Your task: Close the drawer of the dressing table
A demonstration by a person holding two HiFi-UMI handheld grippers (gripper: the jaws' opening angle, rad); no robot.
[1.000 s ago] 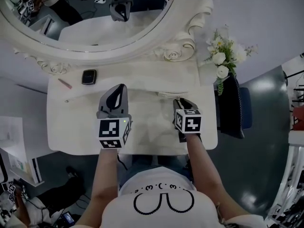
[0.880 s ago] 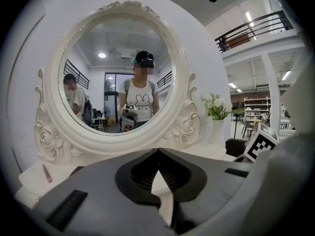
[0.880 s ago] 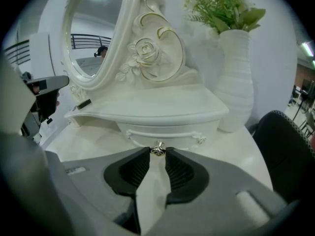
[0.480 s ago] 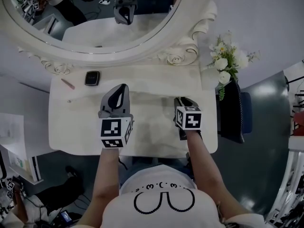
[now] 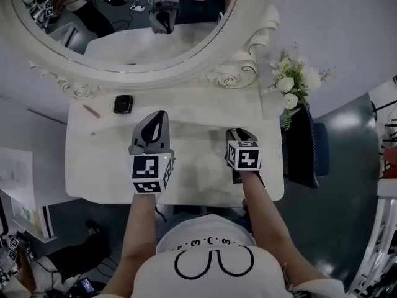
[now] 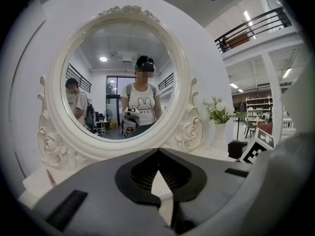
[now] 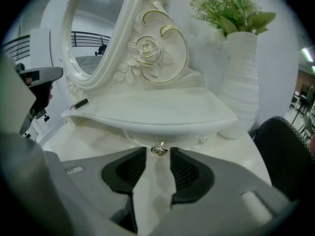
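right gripper (image 7: 157, 156): angled down at the drawer (image 7: 183, 138), which sits under the raised shelf (image 7: 147, 113) at the right of the table (image 5: 80, 166). jaws stand narrowly apart and are opening. the small metal knob (image 7: 158, 149) lies between the jaw tips with a slight gap each side; pads do not appear to press on it. the drawer front sits back beneath the shelf edge. a white vase (image 7: 241, 82) stands just right of the shelf.

left gripper (image 6: 157, 150): hangs over the table top and faces the mirror (image 6: 118, 82). its jaw tips meet and nothing is between them.
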